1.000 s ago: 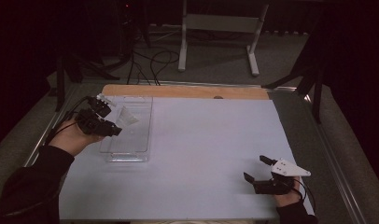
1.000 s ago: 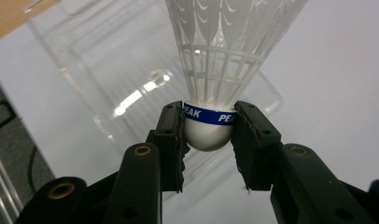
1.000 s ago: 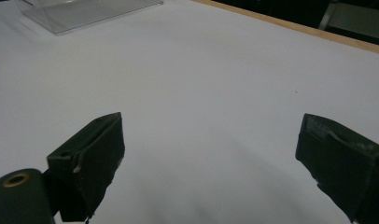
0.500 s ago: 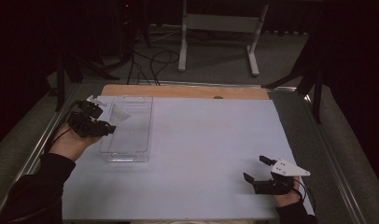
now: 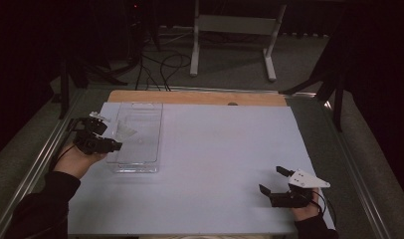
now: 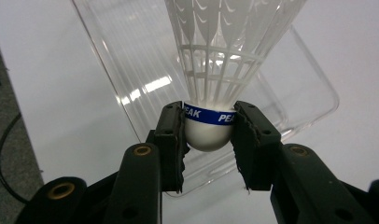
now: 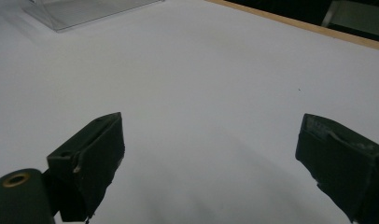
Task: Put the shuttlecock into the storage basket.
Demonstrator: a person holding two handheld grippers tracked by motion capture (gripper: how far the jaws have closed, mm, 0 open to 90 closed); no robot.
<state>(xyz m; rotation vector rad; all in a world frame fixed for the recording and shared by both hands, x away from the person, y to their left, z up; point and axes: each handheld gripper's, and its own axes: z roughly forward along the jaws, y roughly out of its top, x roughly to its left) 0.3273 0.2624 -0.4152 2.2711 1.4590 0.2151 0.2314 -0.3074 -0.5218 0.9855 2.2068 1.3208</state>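
My left claw has drawn the gripped shuttlecock back off the tray; right claw idles open.

On my surface, the tray lies at far left. My left gripper sits at the tray's left edge, pinching a shuttlecock by its base, feathers over the tray. My right gripper rests near-right on the surface, well apart, jaws spread.
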